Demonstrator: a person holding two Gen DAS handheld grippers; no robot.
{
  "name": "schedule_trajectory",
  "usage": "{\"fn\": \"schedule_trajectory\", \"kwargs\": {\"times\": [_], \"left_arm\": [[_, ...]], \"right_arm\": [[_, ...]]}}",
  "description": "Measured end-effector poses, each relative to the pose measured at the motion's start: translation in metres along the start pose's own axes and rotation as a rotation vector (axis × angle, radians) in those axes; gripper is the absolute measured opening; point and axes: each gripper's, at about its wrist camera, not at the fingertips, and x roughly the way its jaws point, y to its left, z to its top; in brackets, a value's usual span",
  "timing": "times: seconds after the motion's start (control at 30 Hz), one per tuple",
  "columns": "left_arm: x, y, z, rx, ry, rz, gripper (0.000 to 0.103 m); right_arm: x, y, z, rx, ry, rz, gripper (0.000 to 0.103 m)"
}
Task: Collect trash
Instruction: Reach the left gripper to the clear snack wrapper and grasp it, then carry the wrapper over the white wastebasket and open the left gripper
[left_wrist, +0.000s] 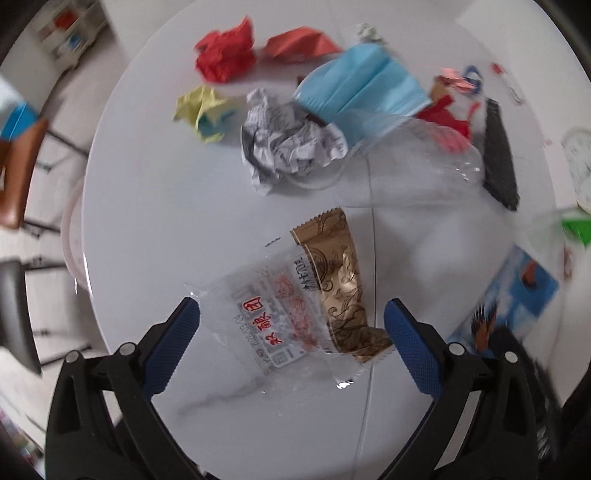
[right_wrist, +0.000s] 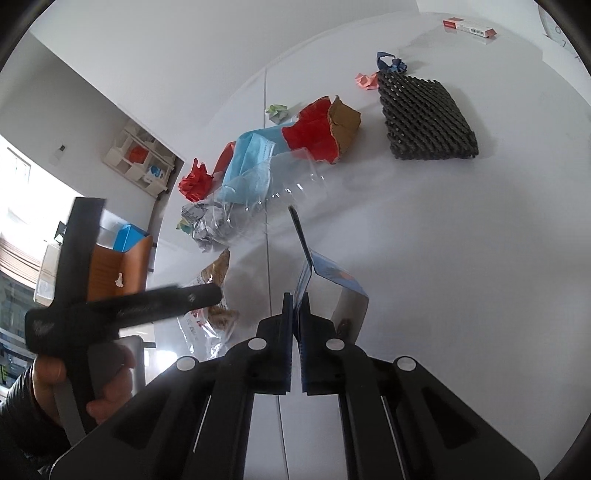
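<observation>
My left gripper (left_wrist: 291, 317) is open, its blue pads (left_wrist: 173, 343) on either side of a clear and gold snack wrapper (left_wrist: 306, 295) lying on the white table (left_wrist: 166, 206). My right gripper (right_wrist: 295, 314) is shut on a blue printed card (right_wrist: 325, 280) and holds it upright above the table. Farther off lie a crumpled receipt (left_wrist: 288, 144), a blue face mask (left_wrist: 362, 88), red crumpled paper (left_wrist: 225, 51), yellow paper (left_wrist: 203, 110) and a clear plastic bottle (left_wrist: 424, 162). The left gripper (right_wrist: 207, 295) also shows in the right wrist view over the wrapper (right_wrist: 210, 306).
A black foam net (right_wrist: 424, 118) lies at the right, also in the left wrist view (left_wrist: 498, 155). A torn red and brown bag (right_wrist: 325, 129) sits by the mask. A small box (right_wrist: 469, 26) is at the far edge. Chairs (left_wrist: 18, 177) and a pink bin rim (left_wrist: 70, 243) stand left of the table.
</observation>
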Motion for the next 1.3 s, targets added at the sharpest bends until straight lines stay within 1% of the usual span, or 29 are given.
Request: {"fn": "schedule_trajectory", "kwargs": {"times": [0.03, 0.13, 0.2, 0.27, 0.3, 0.33, 0.37, 0.4, 0.43, 0.5, 0.67, 0.73, 0.8, 0.87, 0.9, 0.97, 1.0, 1.07, 1.1, 1.13, 1.2, 1.23, 1.27, 1.3], "left_arm": [[0.004, -0.002, -0.001, -0.012, 0.011, 0.011, 0.094], [0.015, -0.005, -0.006, -0.028, 0.039, 0.031, 0.085], [0.016, -0.007, -0.009, -0.035, 0.028, 0.024, 0.082], [0.016, -0.007, -0.013, -0.027, 0.013, -0.003, 0.072], [0.016, -0.007, -0.013, -0.021, 0.017, -0.024, 0.070], [0.015, -0.007, -0.010, -0.019, 0.022, -0.049, 0.062], [0.016, -0.005, -0.011, -0.017, 0.024, -0.076, 0.057], [0.017, -0.002, -0.012, -0.015, 0.024, -0.098, 0.056], [0.017, 0.000, -0.014, -0.010, 0.018, -0.111, 0.052], [0.017, 0.005, -0.018, 0.011, 0.007, -0.120, 0.048], [0.002, 0.021, -0.014, 0.035, -0.005, -0.160, 0.047], [-0.009, 0.034, -0.012, 0.046, -0.023, -0.176, 0.047], [-0.025, 0.054, -0.013, 0.048, -0.055, -0.172, 0.047], [-0.046, 0.083, -0.009, 0.038, -0.094, -0.143, 0.048], [-0.054, 0.097, -0.011, 0.031, -0.107, -0.124, 0.048], [-0.065, 0.126, -0.003, 0.010, -0.133, -0.075, 0.052], [-0.071, 0.149, 0.003, 0.000, -0.146, -0.044, 0.053], [-0.074, 0.190, 0.008, -0.009, -0.151, -0.003, 0.054], [-0.069, 0.209, 0.013, -0.014, -0.136, 0.017, 0.055], [-0.065, 0.228, 0.015, -0.019, -0.123, 0.022, 0.055], [-0.051, 0.258, 0.022, -0.016, -0.094, 0.015, 0.060], [-0.041, 0.270, 0.027, -0.010, -0.078, 0.020, 0.062], [-0.028, 0.281, 0.031, 0.012, -0.062, 0.010, 0.065], [-0.019, 0.287, 0.037, 0.026, -0.054, 0.009, 0.066]], "right_arm": [[-0.001, 0.000, -0.001, 0.000, -0.002, -0.001, 0.004], [-0.002, 0.001, -0.002, -0.007, -0.007, -0.010, 0.004], [-0.004, 0.002, -0.001, -0.012, -0.013, -0.012, 0.004], [-0.007, 0.003, -0.001, -0.016, -0.018, -0.014, 0.004], [-0.008, 0.004, -0.001, -0.018, -0.021, -0.016, 0.004], [-0.009, 0.005, -0.001, -0.020, -0.023, -0.019, 0.004], [-0.010, 0.006, -0.001, -0.023, -0.025, -0.021, 0.004], [-0.011, 0.008, -0.001, -0.027, -0.027, -0.021, 0.004], [-0.012, 0.011, -0.001, -0.030, -0.027, -0.021, 0.004], [-0.013, 0.017, -0.001, -0.038, -0.029, -0.023, 0.004], [-0.019, 0.037, -0.002, -0.072, -0.031, -0.010, 0.004], [-0.022, 0.052, -0.002, -0.103, -0.028, -0.001, 0.004], [-0.022, 0.075, -0.001, -0.147, -0.019, 0.035, 0.004], [-0.017, 0.098, 0.001, -0.195, -0.004, 0.067, 0.004], [-0.011, 0.115, 0.003, -0.231, 0.009, 0.086, 0.004], [0.002, 0.144, 0.005, -0.284, 0.029, 0.116, 0.004], [0.011, 0.161, 0.006, -0.311, 0.042, 0.137, 0.004], [0.027, 0.190, 0.009, -0.343, 0.055, 0.168, 0.004], [0.038, 0.207, 0.012, -0.354, 0.064, 0.184, 0.004], [0.047, 0.222, 0.014, -0.362, 0.068, 0.193, 0.004], [0.069, 0.252, 0.019, -0.368, 0.082, 0.201, 0.004], [0.078, 0.265, 0.020, -0.367, 0.089, 0.204, 0.004], [0.088, 0.277, 0.022, -0.368, 0.095, 0.202, 0.004], [0.101, 0.293, 0.023, -0.371, 0.106, 0.194, 0.004]]}}
